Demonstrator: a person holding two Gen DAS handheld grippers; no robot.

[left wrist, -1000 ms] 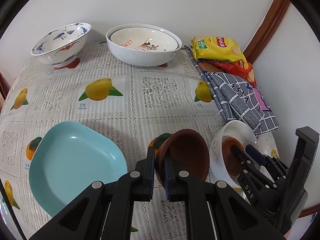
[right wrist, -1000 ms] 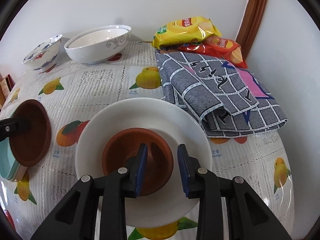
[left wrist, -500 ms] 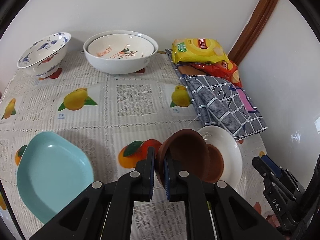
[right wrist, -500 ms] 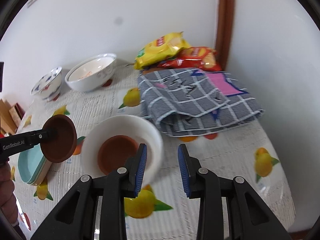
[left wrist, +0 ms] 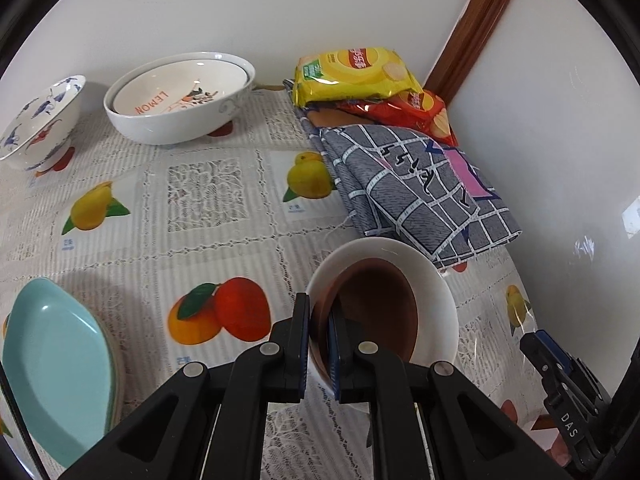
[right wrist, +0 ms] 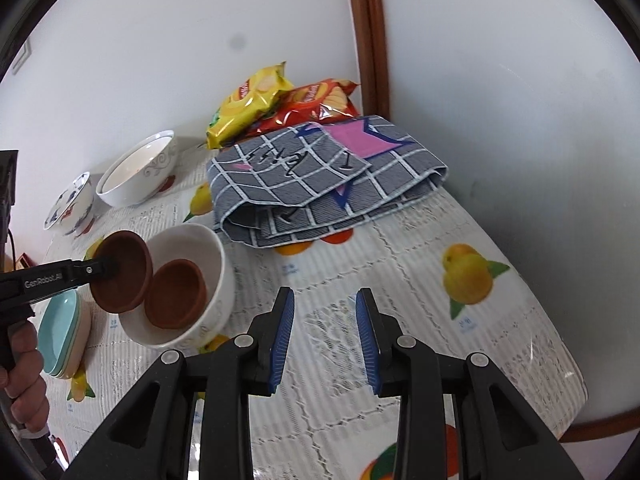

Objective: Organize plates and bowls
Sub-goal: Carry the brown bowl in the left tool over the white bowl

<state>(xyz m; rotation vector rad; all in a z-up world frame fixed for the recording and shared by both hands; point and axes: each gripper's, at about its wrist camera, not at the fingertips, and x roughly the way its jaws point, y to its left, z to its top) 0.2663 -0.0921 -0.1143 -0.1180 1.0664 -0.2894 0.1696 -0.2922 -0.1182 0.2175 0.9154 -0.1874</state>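
My left gripper (left wrist: 318,304) is shut on the rim of a brown clay dish (left wrist: 372,308), which it holds tilted over the left side of a white bowl (left wrist: 440,292). The right wrist view shows that held dish (right wrist: 124,272) leaning at the white bowl's (right wrist: 218,256) rim. A second brown dish (right wrist: 176,296) lies inside the bowl. My right gripper (right wrist: 325,294) hovers open over bare tablecloth to the right of the bowl, nothing between its fingers. It also shows at the lower right of the left wrist view (left wrist: 560,364).
A stack of teal plates (left wrist: 56,368) lies at the left. At the back stand a large white bowl (left wrist: 180,120) with a bowl nested in it and a blue-patterned bowl (left wrist: 36,120). Chip bags (left wrist: 352,76) and a grey checked cloth (left wrist: 412,184) lie by the right wall.
My left gripper carried the brown dish right, up to the white bowl. My right gripper drew back from the bowl, rolled, and stayed open and empty.
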